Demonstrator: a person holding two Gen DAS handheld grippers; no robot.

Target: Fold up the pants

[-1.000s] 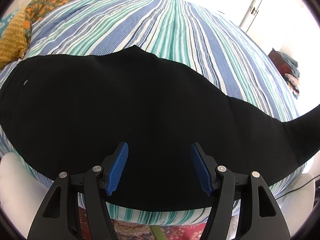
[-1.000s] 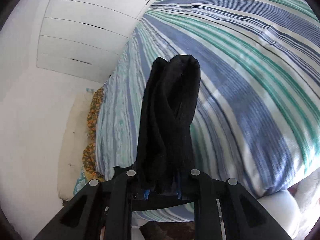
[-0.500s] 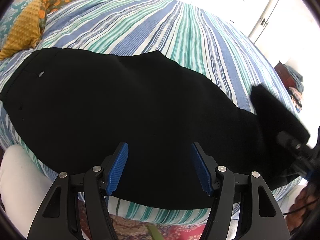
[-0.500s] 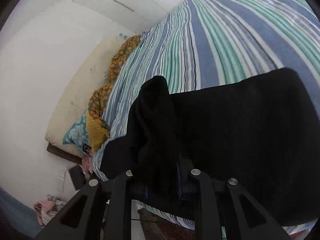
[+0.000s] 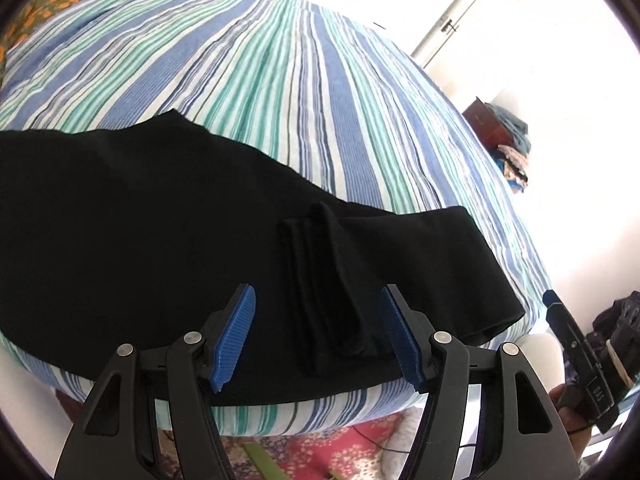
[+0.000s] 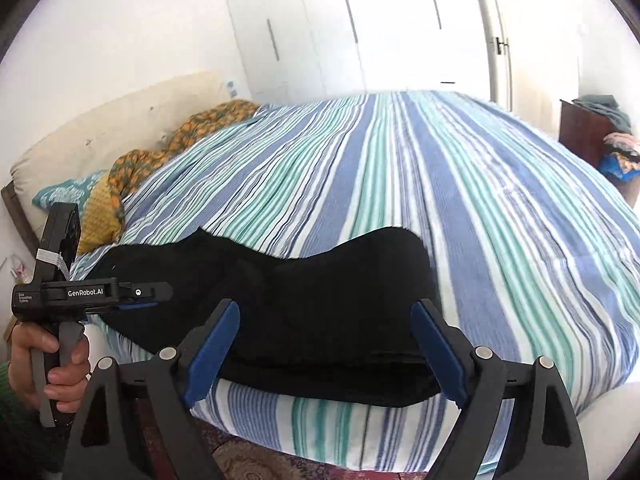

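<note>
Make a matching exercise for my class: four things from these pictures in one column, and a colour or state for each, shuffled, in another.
Things:
1. pants
2. bedsheet
3. right claw
4. wardrobe doors

Colour or state:
A. white, shut
B. open and empty
C. black, leg end folded back
D. blue and green stripes

Pairs: 1-C, 2-D, 3-B, 4-A

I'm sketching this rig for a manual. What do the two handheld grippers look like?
Both are matte black plastic. The left gripper and right gripper each have two angled fingers with ribbed blue pads and silver pivot screws. Seen from the side, the left one's body carries white "GenRobot.AI" lettering above a grey trigger handle, with a white band on its rear block.
</note>
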